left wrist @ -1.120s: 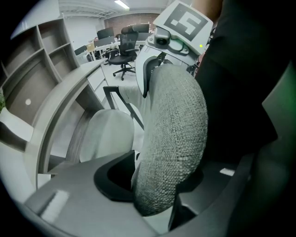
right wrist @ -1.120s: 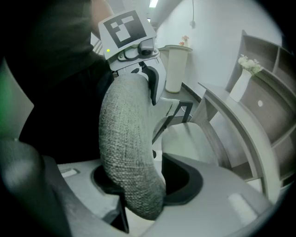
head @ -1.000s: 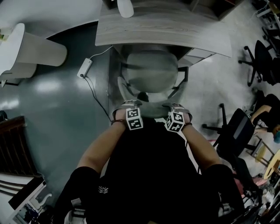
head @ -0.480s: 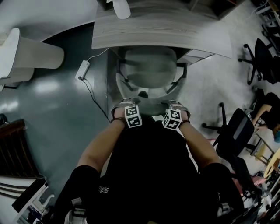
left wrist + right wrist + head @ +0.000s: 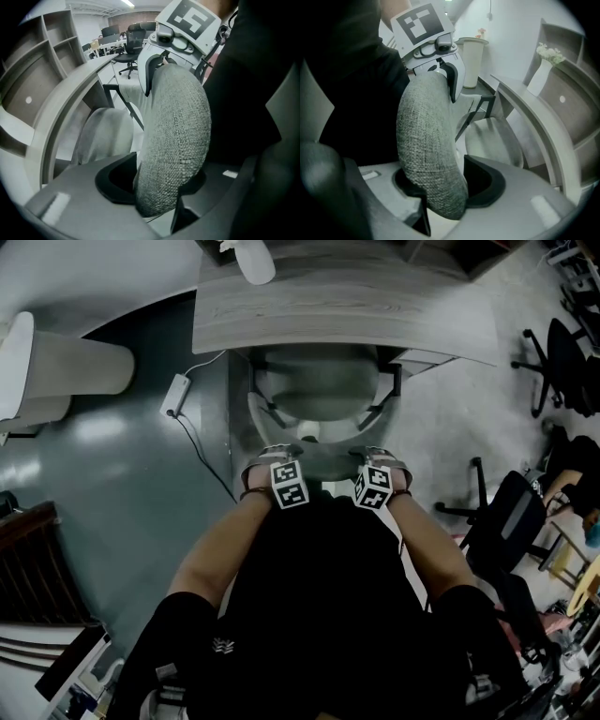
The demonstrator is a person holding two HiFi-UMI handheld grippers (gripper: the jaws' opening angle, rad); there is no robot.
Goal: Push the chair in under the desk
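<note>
Chair: grey office chair (image 5: 319, 381), seat partly beneath the desk (image 5: 347, 306), backrest (image 5: 173, 140) nearest the person.
Left gripper (image 5: 154, 190): jaws part-way apart, clamped over the backrest's padded top edge.
Right gripper (image 5: 443, 190): likewise, near it on that edge.
Handling: woven padding looks soft and grippy. Chair probably heavyish; base hidden.
Hold: top edge, either side of centre, suits a straight push.

Dark floor (image 5: 122, 465), chair (image 5: 319, 381), power strip (image 5: 174, 395) on it; desk (image 5: 422, 306), white vase (image 5: 255, 259)
</note>
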